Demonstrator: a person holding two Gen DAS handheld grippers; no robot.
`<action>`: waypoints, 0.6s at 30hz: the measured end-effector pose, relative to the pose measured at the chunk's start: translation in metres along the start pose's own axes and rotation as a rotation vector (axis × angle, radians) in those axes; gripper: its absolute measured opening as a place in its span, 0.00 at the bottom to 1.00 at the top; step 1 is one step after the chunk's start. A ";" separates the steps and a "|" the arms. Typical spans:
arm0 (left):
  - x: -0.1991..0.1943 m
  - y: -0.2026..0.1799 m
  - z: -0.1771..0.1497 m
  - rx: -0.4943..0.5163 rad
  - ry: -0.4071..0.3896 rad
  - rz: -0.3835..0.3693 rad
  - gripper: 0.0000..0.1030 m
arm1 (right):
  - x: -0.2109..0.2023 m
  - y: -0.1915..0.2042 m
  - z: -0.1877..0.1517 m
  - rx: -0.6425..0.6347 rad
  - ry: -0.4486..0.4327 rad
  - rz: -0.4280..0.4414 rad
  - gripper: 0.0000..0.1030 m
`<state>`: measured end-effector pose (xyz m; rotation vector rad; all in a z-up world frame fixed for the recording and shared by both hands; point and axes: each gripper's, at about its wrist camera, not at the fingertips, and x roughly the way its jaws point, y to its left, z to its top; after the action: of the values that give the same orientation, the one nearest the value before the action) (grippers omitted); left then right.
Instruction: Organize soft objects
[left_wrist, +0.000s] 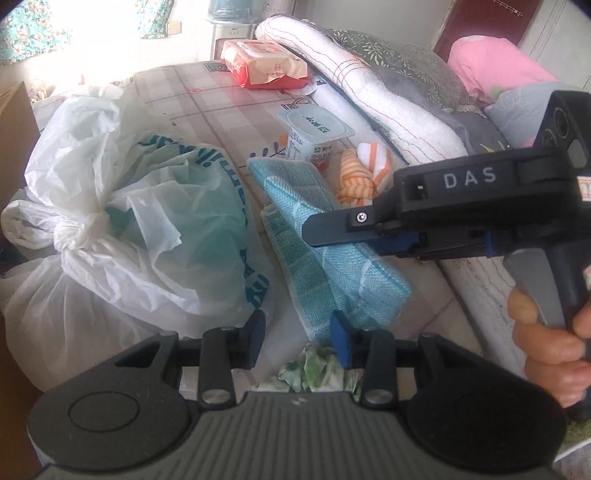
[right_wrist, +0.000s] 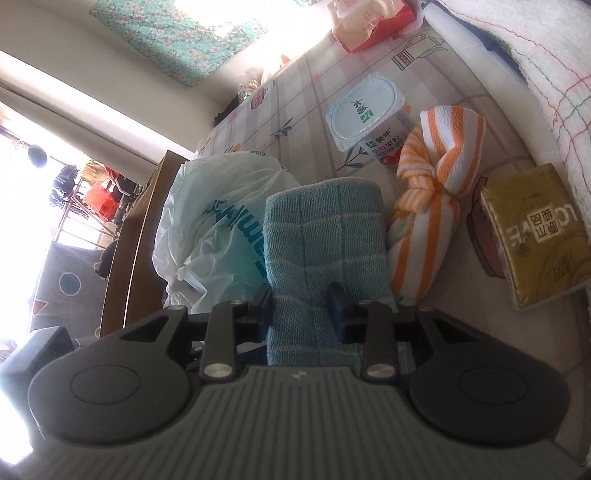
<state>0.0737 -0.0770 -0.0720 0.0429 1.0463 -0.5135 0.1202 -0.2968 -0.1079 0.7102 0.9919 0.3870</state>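
A folded blue checked towel (left_wrist: 325, 240) lies on the table; it also shows in the right wrist view (right_wrist: 325, 236). My right gripper (right_wrist: 301, 308) has the towel's near end between its fingers and looks closed on it; from the left wrist view its finger (left_wrist: 332, 230) lies flat on the towel. My left gripper (left_wrist: 299, 338) is open and empty just in front of the towel's near corner, above a crumpled green-and-white cloth (left_wrist: 314, 373). An orange-and-white striped knotted cloth (left_wrist: 364, 171) (right_wrist: 428, 206) lies right of the towel.
A tied white plastic bag (left_wrist: 122, 221) (right_wrist: 218, 218) sits left of the towel. A yogurt cup (left_wrist: 314, 134) (right_wrist: 369, 114) stands behind it. A gold tissue pack (right_wrist: 535, 236), a red-and-cream package (left_wrist: 264, 62) and rolled bedding (left_wrist: 373, 96) line the right and back.
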 end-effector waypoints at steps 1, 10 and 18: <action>-0.006 0.003 -0.001 -0.006 -0.012 -0.003 0.39 | 0.002 -0.001 0.000 0.009 0.006 0.002 0.33; -0.036 0.013 0.003 -0.055 -0.104 -0.052 0.42 | 0.011 -0.006 -0.006 0.034 0.016 0.010 0.47; 0.007 -0.012 0.009 -0.017 -0.004 -0.103 0.42 | -0.017 -0.014 -0.009 0.081 -0.051 0.059 0.48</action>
<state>0.0785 -0.0925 -0.0705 -0.0271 1.0524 -0.5979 0.1036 -0.3133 -0.1104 0.8202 0.9443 0.3800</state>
